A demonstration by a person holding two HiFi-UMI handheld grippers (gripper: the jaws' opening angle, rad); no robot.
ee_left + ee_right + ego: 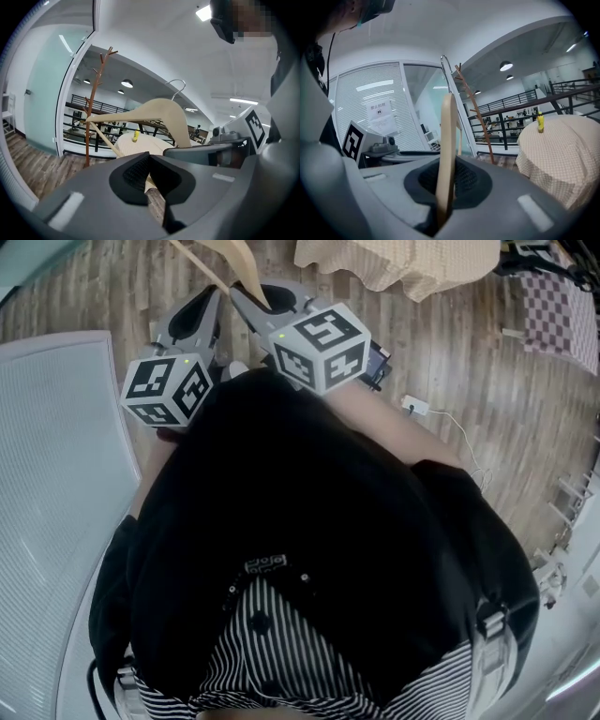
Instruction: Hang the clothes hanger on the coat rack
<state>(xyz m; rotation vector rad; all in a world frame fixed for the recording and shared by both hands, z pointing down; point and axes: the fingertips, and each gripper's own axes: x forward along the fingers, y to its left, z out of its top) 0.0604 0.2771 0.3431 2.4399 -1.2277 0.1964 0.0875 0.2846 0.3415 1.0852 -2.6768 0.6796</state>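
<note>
My right claw (445, 190) is clenched on the wooden hanger (448, 140), and the left claw (151, 180) pinches its thin lower bar (both in the air). The coat rack (91, 103) stands well apart ahead, near the cloth-covered bench (555, 154), with open floor (37, 164) before it.

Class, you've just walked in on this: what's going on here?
A person holds a wooden hanger with two hand-held grippers. The right gripper is shut on the hanger's broad body, and the left gripper is shut on its thin lower bar. The brown coat rack stands ahead, apart from the hanger, so the hook is not yet on it. A cloth-covered table with a yellow bottle stands nearby.
</note>
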